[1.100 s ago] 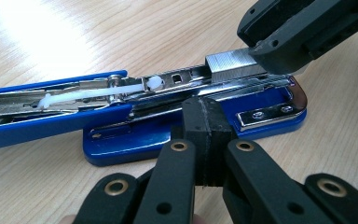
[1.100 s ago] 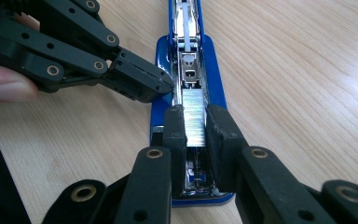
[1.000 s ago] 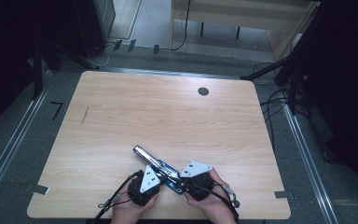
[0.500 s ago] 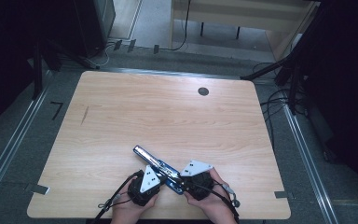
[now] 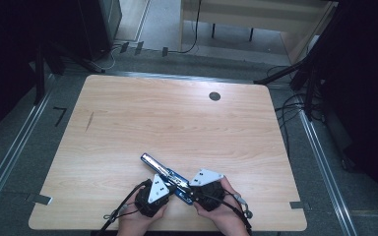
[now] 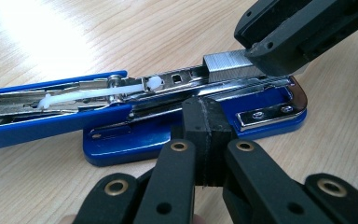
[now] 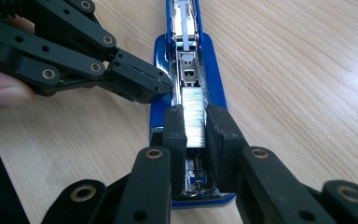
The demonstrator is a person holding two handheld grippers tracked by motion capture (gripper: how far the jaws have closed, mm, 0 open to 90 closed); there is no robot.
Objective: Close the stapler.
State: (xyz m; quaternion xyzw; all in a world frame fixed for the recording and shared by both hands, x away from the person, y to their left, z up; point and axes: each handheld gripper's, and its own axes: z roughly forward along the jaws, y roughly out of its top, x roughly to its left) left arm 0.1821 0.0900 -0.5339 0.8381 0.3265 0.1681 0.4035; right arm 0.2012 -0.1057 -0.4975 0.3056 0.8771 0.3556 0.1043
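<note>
Jaws of the right gripper (image 7: 196,128) are clamping a staple strip (image 7: 194,119) over the open stapler (image 7: 189,70)'s channel for loading, while the closed left gripper (image 6: 204,126) is pressing the stapler steady.

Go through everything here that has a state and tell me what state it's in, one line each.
Stapler: opened flat on the table, magazine exposed.
Staple strip: sitting in the magazine, between the right gripper's jaws.
Left gripper: shut, tip against the stapler's side.
Right gripper: shut on the staple strip.
</note>
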